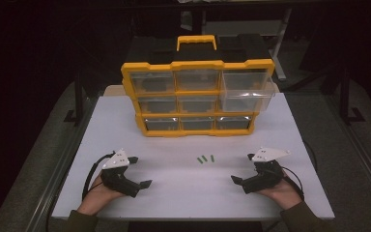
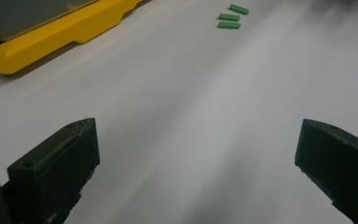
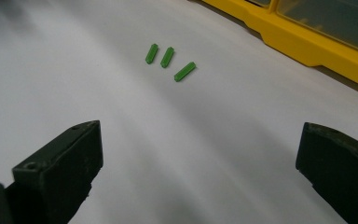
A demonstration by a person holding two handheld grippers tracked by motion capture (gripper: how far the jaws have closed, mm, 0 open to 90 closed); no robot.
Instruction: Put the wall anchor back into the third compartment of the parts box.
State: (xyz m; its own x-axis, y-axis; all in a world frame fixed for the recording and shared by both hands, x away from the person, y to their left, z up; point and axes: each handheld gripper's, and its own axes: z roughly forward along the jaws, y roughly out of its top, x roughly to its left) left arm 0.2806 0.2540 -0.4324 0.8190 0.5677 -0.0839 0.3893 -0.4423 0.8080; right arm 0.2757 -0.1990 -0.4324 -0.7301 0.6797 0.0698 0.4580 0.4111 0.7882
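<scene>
On the white table (image 1: 125, 121) in the high view, the left gripper (image 1: 137, 171) and the right gripper (image 1: 242, 168) are resting in the person's hands near the front edge, both with jaws standing wide and holding nothing, while three small green pieces (image 1: 205, 159) are lying between them, apart from both and well short of the yellow drawer organizer (image 1: 198, 96) standing behind; its upper right drawer (image 1: 246, 89) is sitting pulled out, so a careless sweep toward it is likely to knock it, though that is a judgement. In the left gripper view, the jaws are gaping over bare table with the green pieces (image 2: 230, 17) lying far ahead near the top edge, two almost touching; closing on one is likely to nudge its neighbour away, since they are thin and lying flat. In the right gripper view, the jaws are again spread wide and empty, the green pieces (image 3: 168, 60) lying ahead in a loose row and the organizer's yellow base (image 3: 307, 46) running across the upper right corner; such flat slivers may slip out from between blunt pads. No brand, label or writing is reading clearly anywhere.
</scene>
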